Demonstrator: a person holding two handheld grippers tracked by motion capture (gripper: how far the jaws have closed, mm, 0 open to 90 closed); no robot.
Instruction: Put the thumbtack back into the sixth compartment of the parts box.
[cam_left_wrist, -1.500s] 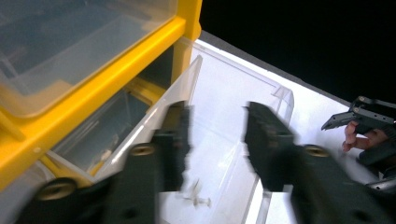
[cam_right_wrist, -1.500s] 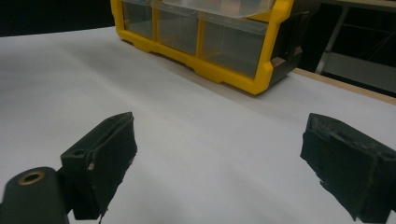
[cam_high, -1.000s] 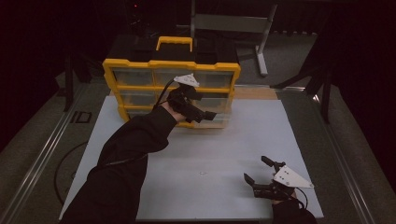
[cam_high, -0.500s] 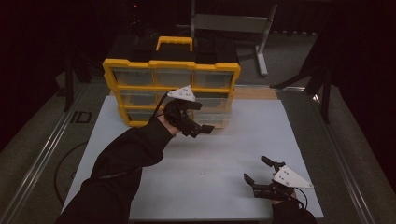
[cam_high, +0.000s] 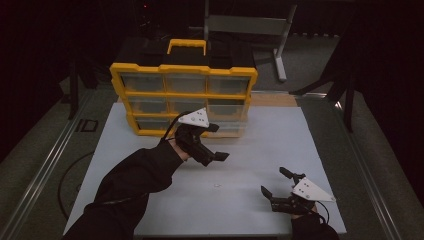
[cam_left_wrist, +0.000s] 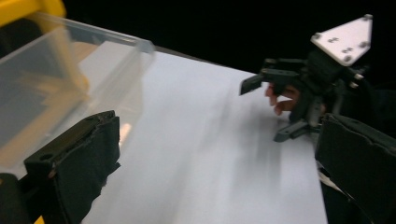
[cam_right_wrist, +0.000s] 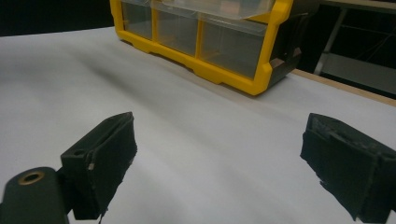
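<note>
A yellow organizer (cam_high: 183, 96) with clear drawers stands upright at the back of the white table (cam_high: 150, 200). Its bottom right drawer (cam_high: 231, 127) sticks out toward me; in the left gripper view this clear drawer (cam_left_wrist: 60, 79) is just left of the jaws. My left gripper (cam_high: 218, 142) hangs open and empty a short way in front of that drawer. My right gripper (cam_high: 275, 182) rests open and empty near the front right of the table. The left gripper view (cam_left_wrist: 215, 154) shows the right gripper (cam_left_wrist: 303, 88) farther off. In the right gripper view (cam_right_wrist: 224, 158) the organizer (cam_right_wrist: 210, 42) lies ahead.
A tiny pale speck (cam_high: 216, 186) lies on the table between the two grippers. A wooden strip (cam_high: 275, 99) runs behind the organizer at the right. A metal stand (cam_high: 280, 45) is on the floor beyond the table.
My left gripper has drawn back from the organizer's bottom right drawer, toward me and to the right, and now sits apart from it. The right gripper has stayed put.
</note>
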